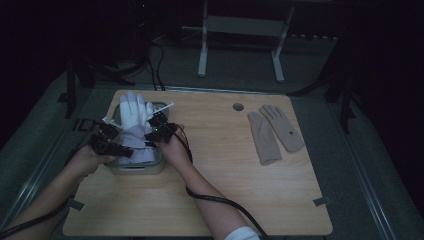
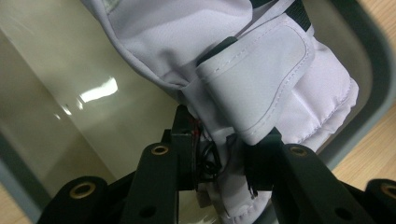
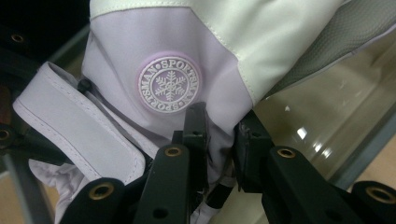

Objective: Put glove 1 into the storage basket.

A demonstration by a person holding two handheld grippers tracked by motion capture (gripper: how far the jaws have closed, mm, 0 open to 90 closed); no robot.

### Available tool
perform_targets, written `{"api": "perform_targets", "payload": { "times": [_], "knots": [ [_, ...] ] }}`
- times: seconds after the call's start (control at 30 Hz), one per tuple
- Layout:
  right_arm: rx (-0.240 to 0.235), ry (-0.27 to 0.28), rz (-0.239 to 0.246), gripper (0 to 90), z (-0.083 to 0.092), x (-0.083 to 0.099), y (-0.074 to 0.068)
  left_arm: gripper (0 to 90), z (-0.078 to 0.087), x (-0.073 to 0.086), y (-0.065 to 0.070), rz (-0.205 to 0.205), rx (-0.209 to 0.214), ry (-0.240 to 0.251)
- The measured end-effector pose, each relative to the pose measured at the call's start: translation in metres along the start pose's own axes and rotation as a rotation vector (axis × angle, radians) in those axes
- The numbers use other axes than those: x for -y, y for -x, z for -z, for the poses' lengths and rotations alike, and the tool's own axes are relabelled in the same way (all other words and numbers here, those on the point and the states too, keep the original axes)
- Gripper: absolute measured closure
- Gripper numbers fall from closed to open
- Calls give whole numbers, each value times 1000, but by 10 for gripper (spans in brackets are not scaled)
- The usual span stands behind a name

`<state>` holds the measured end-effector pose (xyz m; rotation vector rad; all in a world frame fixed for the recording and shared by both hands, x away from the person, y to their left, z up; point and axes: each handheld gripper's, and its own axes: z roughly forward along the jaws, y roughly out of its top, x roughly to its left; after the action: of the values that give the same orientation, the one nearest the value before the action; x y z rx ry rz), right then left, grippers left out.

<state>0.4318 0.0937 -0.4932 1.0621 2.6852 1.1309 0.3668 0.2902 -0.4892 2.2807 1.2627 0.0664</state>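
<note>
Holding a white ski glove (image 1: 134, 125) with both tools, I have it over a grey tray (image 1: 137, 167) at the left end of the bench (image 1: 225, 165). In the high view the glove's fingers point away from me, past the tray's far rim, while its cuff sits low inside the tray between my two hands.

My left tool (image 1: 107, 140) is clamped on the cuff: in the left gripper view (image 2: 224, 156) the two black jaws stand close together with the pale fabric and a folded wrist strap (image 2: 261, 84) pinched between them, the tray's glossy floor behind.

My right tool (image 1: 160, 131) is likewise clamped on the glove. In the right gripper view (image 3: 219, 135) the jaws squeeze a fold of lilac cloth just below a round snowflake badge (image 3: 168, 85), and the wrist strap hangs off to the left of it.

Well apart, toward the right end of the bench, a pair of beige gloves (image 1: 274, 132) lies flat, one overlapping the other, near a round hole (image 1: 238, 106) in the bench top.
</note>
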Motion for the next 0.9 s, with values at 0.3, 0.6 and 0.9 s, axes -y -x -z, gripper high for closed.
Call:
{"api": "perform_targets", "payload": {
  "times": [0.3, 0.6, 0.9],
  "knots": [
    [52, -58, 14, 764, -8, 6, -5, 685, -11, 1, -1, 7, -5, -42],
    [50, -82, -3, 648, -9, 8, -5, 633, -15, 1, -1, 3, 4, -78],
    [31, 24, 20, 366, 29, 4, -2, 489, -16, -1, 2, 10, -48, -79]
  ]
}}
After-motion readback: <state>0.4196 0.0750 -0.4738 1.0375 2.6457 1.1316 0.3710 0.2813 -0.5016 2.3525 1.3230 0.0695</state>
